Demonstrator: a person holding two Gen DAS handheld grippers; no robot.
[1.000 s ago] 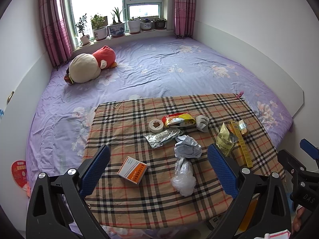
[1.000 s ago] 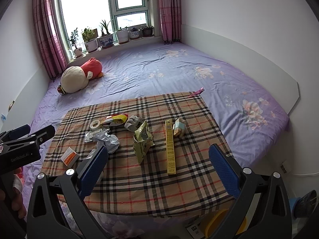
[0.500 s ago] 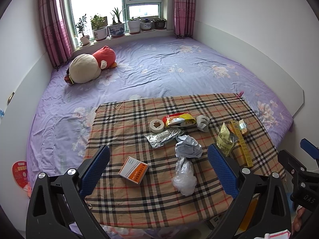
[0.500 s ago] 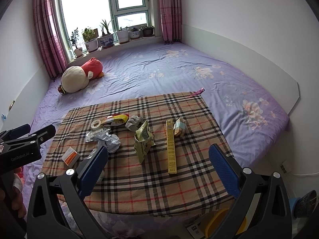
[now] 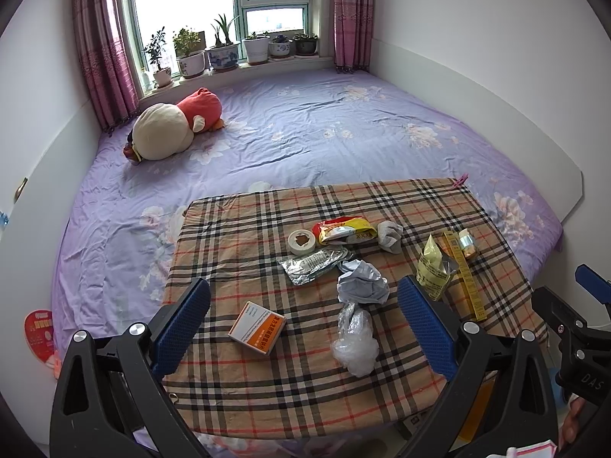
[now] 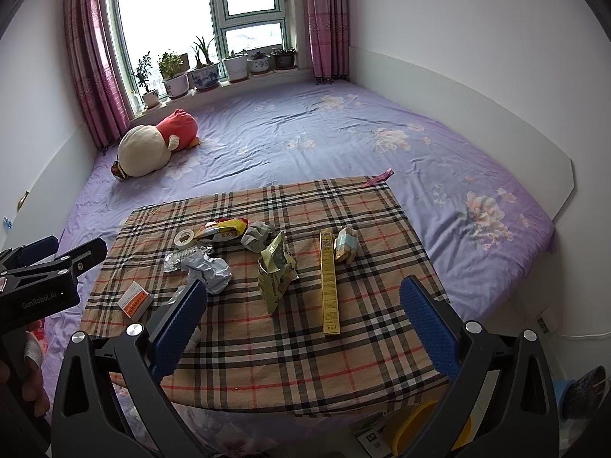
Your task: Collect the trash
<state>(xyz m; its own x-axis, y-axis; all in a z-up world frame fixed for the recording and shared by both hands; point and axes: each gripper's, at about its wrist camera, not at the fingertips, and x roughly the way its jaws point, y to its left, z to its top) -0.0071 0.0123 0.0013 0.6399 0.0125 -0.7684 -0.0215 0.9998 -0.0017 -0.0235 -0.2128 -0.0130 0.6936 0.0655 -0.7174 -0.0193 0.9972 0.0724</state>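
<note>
Trash lies on a plaid cloth [image 5: 244, 236] on the bed: an orange-white box [image 5: 257, 327], a clear plastic wad [image 5: 353, 339], crumpled grey paper [image 5: 362, 281], a foil wrapper [image 5: 315, 265], a tape roll [image 5: 301, 241], a red-yellow packet [image 5: 341, 230], a green pouch [image 6: 275, 267] and a long yellow box [image 6: 329, 282]. My left gripper [image 5: 303, 322] is open and empty, above the near edge, around the box and plastic wad. My right gripper [image 6: 301, 320] is open and empty, near the yellow box.
A plush toy [image 5: 172, 129] lies on the purple bed [image 5: 343, 129] near the window. Potted plants [image 5: 221, 49] line the sill. White walls bound the bed on both sides. A yellow container [image 6: 424, 425] sits below the cloth's near edge.
Nothing has clearly moved; both grippers stay open and hover at the near edge of the cloth, with only a slight drift of view.
</note>
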